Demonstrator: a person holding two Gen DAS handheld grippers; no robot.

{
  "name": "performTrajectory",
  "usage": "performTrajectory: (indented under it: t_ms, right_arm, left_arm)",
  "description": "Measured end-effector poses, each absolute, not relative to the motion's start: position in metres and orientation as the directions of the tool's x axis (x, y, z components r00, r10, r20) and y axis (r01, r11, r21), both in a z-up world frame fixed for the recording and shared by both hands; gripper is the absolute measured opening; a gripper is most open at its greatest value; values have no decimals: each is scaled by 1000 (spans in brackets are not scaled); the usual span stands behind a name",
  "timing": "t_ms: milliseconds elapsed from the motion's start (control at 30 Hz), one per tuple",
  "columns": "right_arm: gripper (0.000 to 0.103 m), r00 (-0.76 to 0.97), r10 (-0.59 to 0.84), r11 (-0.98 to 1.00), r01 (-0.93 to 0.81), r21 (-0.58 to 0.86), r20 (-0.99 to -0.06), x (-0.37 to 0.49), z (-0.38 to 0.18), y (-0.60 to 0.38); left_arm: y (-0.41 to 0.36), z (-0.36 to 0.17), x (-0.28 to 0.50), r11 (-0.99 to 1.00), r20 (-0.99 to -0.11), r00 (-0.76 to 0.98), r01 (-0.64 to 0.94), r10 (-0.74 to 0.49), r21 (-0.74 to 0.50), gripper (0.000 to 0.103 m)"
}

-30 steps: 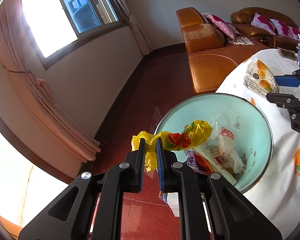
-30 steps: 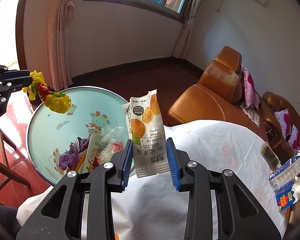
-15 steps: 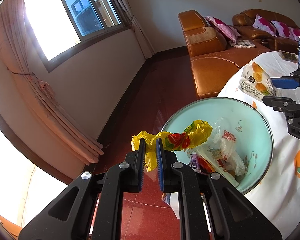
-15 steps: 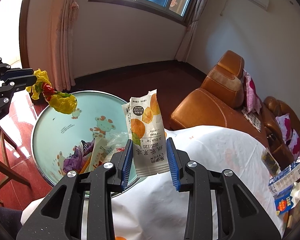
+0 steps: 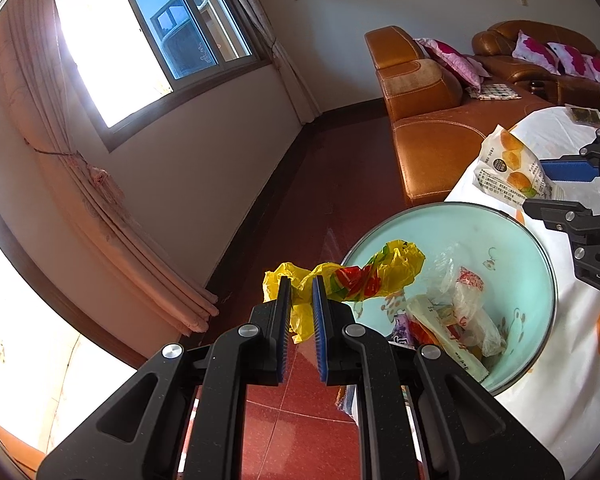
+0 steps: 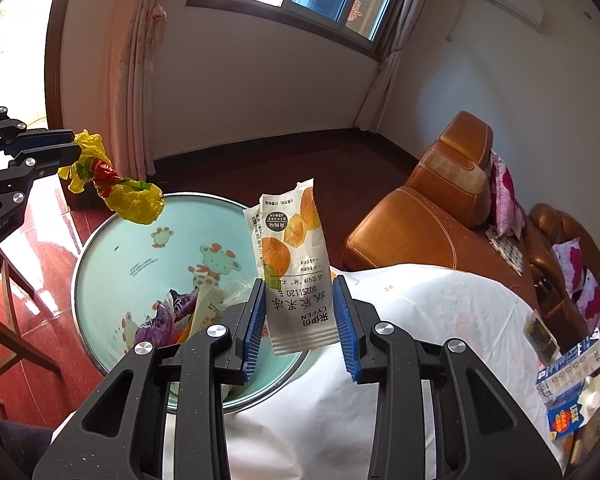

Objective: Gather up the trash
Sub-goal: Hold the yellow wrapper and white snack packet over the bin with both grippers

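My left gripper (image 5: 301, 280) is shut on a crumpled yellow and red plastic bag (image 5: 364, 274). It holds the bag above the near rim of a pale teal basin (image 5: 536, 264) with several wrappers inside. The bag also shows in the right wrist view (image 6: 124, 192) over the basin (image 6: 140, 256). My right gripper (image 6: 300, 284) is shut on a white snack packet with orange fruit print (image 6: 294, 256), held upright by the basin's edge. The packet also shows in the left wrist view (image 5: 508, 168).
The basin sits at the edge of a table under a white cloth with orange prints (image 6: 420, 320). Cartons and a small packet (image 6: 572, 364) lie at the table's far right. A brown leather sofa (image 6: 432, 216) stands behind. Red floor lies below.
Both grippers have risen a little and drawn slightly back from the basin, each still holding its item. The basin looks lower in both views.
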State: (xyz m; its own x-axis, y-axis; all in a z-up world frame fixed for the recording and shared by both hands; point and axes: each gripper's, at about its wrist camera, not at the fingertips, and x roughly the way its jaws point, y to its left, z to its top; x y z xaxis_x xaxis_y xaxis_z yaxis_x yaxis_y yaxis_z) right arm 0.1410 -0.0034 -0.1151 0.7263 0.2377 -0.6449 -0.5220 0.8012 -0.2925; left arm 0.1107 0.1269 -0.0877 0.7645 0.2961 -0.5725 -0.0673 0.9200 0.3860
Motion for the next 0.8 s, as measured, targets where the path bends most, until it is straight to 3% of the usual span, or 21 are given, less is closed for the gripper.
performTrajectory:
  t_ms: [800]
  right_arm:
    - [34, 724, 253, 791, -537, -294, -642, 144, -114, 9]
  left_arm:
    - [123, -91, 111, 895, -536, 772, -92, 340, 436, 11]
